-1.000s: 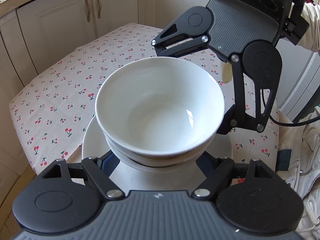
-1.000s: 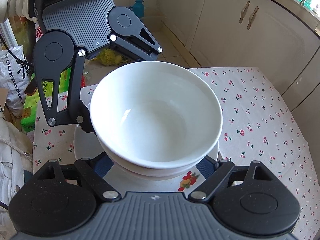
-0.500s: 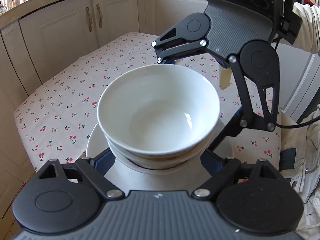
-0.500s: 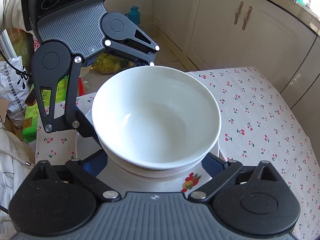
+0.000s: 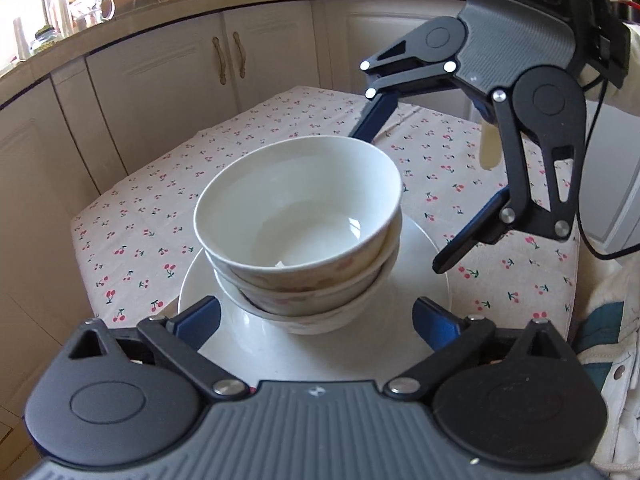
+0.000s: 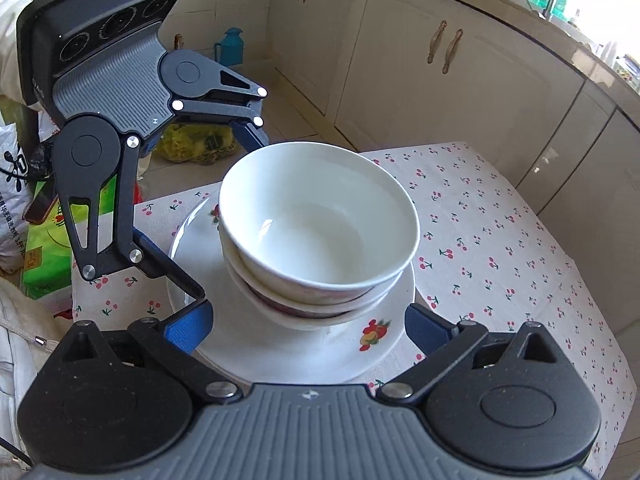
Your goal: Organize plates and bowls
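Several white bowls (image 5: 296,216) (image 6: 320,220) sit nested on a white plate (image 5: 420,264) (image 6: 360,360) with a fruit print, on the cherry-print tablecloth (image 5: 160,208). My left gripper (image 5: 316,320) (image 6: 228,218) is at one side of the stack; its jaws are opening, and its blue pads flank the plate's near part without touching the bowls. Opposite it, my right gripper (image 6: 308,328) (image 5: 400,200) stands open, its pads apart from the bowls too. Nothing is held.
Cream cabinets (image 5: 228,64) (image 6: 444,80) run behind the table. Beyond the table edge, on the floor, are a green bag (image 6: 48,248) and a teal jug (image 6: 230,46). A person's pale garment (image 5: 600,320) hangs by the table's right side.
Both grippers have spread their jaws wide and drawn back from the bowl stack. The top bowl stays nested on the others.
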Available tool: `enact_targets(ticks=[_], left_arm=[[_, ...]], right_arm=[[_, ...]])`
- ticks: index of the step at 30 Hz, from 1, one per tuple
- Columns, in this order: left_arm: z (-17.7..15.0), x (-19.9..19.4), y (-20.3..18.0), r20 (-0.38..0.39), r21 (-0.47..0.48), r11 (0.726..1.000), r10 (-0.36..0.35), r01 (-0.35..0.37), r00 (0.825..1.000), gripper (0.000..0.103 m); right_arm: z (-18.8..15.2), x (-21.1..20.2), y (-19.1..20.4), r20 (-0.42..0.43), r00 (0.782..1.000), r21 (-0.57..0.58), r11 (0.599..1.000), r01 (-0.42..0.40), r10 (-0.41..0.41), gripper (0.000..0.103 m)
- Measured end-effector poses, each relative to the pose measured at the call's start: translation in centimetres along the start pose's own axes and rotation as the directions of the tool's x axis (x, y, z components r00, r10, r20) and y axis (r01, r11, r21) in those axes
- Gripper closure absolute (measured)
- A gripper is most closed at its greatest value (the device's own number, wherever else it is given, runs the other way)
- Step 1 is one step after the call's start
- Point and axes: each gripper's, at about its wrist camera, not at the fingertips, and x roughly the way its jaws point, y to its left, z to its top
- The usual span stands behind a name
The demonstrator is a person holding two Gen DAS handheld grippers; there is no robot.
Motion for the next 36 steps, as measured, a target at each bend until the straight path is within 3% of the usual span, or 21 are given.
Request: enact_targets(ticks=[6, 9, 13, 16, 22, 23, 27, 30, 34, 36], left_arm=[[-0.8, -2.7, -2.3, 0.097, -0.097, 0.994, 0.054, -0.044, 0.994, 0.001], [-1.1, -4.1, -4.1, 0.153, -0.132, 0.985, 0.134, -0.114, 0.979, 0.001], [-1.3, -5.8, -6.5, 0.206, -0.269, 0.950, 0.217, -0.158, 0.954, 0.001], [-1.9, -6.7, -8.6, 0.236, -0.355, 0.916, 0.281, -0.186, 0.930, 0.001], [-3.1, -7.8, -12.0, 0.280, -0.486, 0.854, 0.352, -0.185, 0.893, 0.001], [-3.1, -7.9, -12.4, 0.270, -0.499, 0.844, 0.368, -0.198, 0.890, 0.001], [-1.9, -7.9, -13.8, 0.095, -0.544, 0.778, 0.431, -0.315, 0.897, 0.001], [-1.1, -8.5, -14.9, 0.052, -0.536, 0.770, 0.440, -0.346, 0.897, 0.001], [-0.3, -9.4, -16.2, 0.027, -0.523, 0.751, 0.488, -0.404, 0.872, 0.001], [-0.1, -9.9, -16.2, 0.031, -0.535, 0.746, 0.487, -0.397, 0.873, 0.001]], right_arm=[[-1.5, -2.4, 1.2, 0.009, 0.990, 0.133, 0.981, 0.141, -0.144, 0.000], [-2.7, -3.9, 1.7, 0.035, 0.981, 0.267, 0.948, 0.173, -0.189, 0.000], [-4.9, -5.2, 3.4, 0.041, 0.948, 0.461, 0.848, 0.262, -0.316, 0.000], [-6.2, -5.4, 4.9, -0.019, 0.916, 0.545, 0.764, 0.346, -0.401, 0.000], [-9.2, -7.2, 7.5, -0.096, 0.890, 0.645, 0.653, 0.397, -0.446, 0.000], [-9.3, -7.5, 8.2, -0.104, 0.883, 0.653, 0.639, 0.407, -0.457, 0.000], [-10.1, -9.4, 10.4, -0.100, 0.869, 0.668, 0.615, 0.420, -0.484, 0.000], [-10.1, -10.5, 11.5, -0.091, 0.862, 0.673, 0.607, 0.423, -0.499, 0.000], [-9.8, -11.9, 12.3, -0.088, 0.843, 0.674, 0.591, 0.443, -0.531, 0.000], [-9.8, -12.6, 12.5, -0.077, 0.837, 0.677, 0.588, 0.443, -0.542, 0.000]])
